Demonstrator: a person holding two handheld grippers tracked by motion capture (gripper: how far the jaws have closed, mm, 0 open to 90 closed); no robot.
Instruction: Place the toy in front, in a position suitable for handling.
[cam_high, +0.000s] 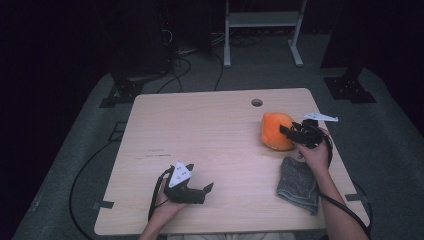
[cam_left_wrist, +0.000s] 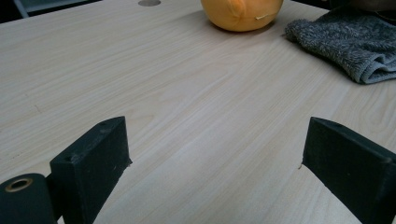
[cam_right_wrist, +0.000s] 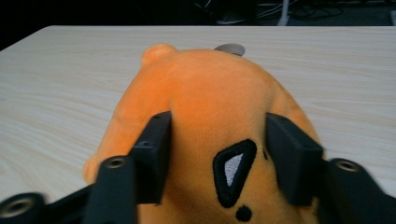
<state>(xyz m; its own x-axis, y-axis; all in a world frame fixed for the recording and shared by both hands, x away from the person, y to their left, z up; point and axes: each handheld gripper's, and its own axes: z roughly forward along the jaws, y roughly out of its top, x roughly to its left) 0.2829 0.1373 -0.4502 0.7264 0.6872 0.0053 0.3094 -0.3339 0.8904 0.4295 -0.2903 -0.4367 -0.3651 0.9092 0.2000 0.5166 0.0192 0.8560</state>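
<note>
The plush toy sits on the table toward its right edge; the towel lies just nearer the person.

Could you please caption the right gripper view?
Right gripper jaws pressing into an orange plush toy on the wooden table.

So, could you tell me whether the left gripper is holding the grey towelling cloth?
No, the left gripper stands open over bare wood, and the grey towelling cloth lies apart beside the orange plush toy.
</note>
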